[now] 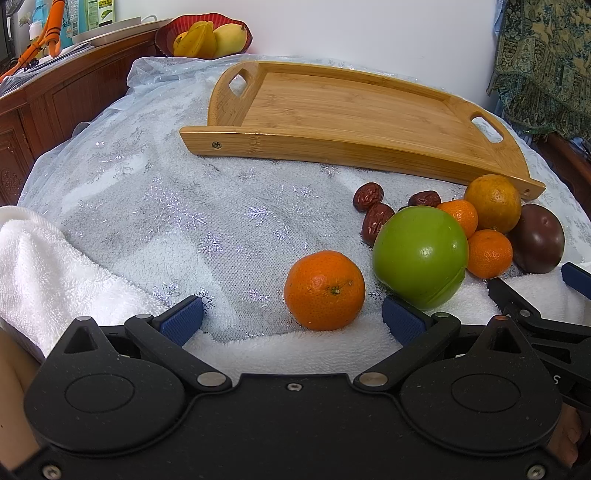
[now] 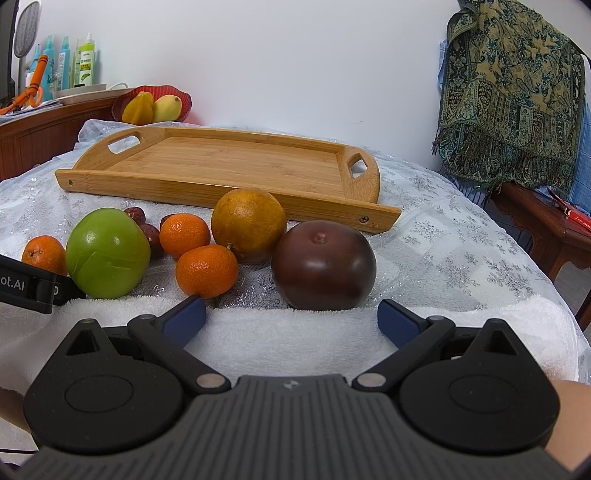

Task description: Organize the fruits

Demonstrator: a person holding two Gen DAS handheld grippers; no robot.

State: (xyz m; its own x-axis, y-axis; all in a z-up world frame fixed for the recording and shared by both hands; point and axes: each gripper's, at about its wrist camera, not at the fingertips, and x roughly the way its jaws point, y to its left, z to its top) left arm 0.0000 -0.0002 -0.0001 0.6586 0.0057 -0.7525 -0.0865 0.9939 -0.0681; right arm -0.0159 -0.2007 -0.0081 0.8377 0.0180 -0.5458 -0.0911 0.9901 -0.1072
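Note:
An empty bamboo tray [image 1: 369, 114] [image 2: 229, 162] lies at the back of the cloth-covered table. In front of it sits a cluster of fruit: a green apple [image 1: 421, 256] [image 2: 107, 253], a large yellow-orange citrus [image 1: 493, 201] [image 2: 249, 221], small mandarins [image 1: 489, 253] [image 2: 206, 266], a dark purple fruit [image 1: 539, 238] [image 2: 323, 266] and red dates [image 1: 369, 195]. One mandarin [image 1: 324, 290] [image 2: 44, 254] lies apart, just ahead of my open left gripper [image 1: 293, 319]. My open right gripper [image 2: 291, 317] faces the purple fruit, holding nothing.
A white towel [image 1: 40, 266] [image 2: 288, 332] covers the table's near edge. A red bowl [image 1: 207, 35] [image 2: 153, 103] with yellow fruit stands behind the tray, beside a wooden cabinet [image 1: 55, 99] with bottles. A patterned cloth [image 2: 513, 96] hangs at right over a wooden side table [image 2: 543, 218].

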